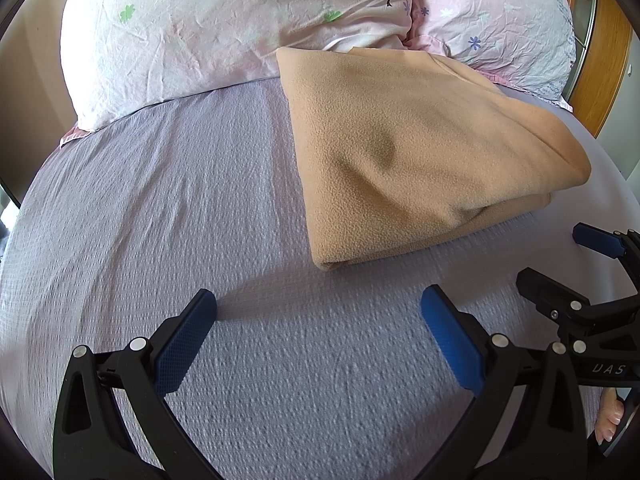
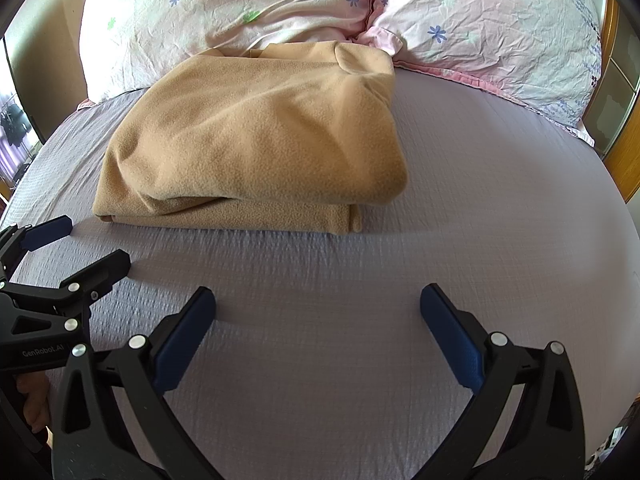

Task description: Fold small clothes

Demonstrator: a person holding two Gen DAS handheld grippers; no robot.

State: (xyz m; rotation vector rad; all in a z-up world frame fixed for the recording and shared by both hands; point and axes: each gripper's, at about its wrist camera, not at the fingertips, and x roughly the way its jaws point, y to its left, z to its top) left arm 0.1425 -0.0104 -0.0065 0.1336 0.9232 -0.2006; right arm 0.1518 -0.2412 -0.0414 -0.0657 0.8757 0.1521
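Note:
A tan fleece garment (image 1: 420, 152) lies folded in a thick bundle on the lavender bed sheet (image 1: 160, 220), its far end against the pillows. It also shows in the right wrist view (image 2: 260, 136). My left gripper (image 1: 318, 308) is open and empty, low over the sheet, short of the bundle's near left corner. My right gripper (image 2: 318, 308) is open and empty, in front of the bundle's near edge. The right gripper also shows at the right edge of the left wrist view (image 1: 560, 260), and the left gripper at the left edge of the right wrist view (image 2: 92, 244).
Two pink floral pillows (image 1: 224, 20) (image 2: 488, 28) lie across the head of the bed. A wooden headboard (image 1: 604, 48) stands at the far right. Bare sheet (image 2: 500, 200) lies right of the bundle and in front of it.

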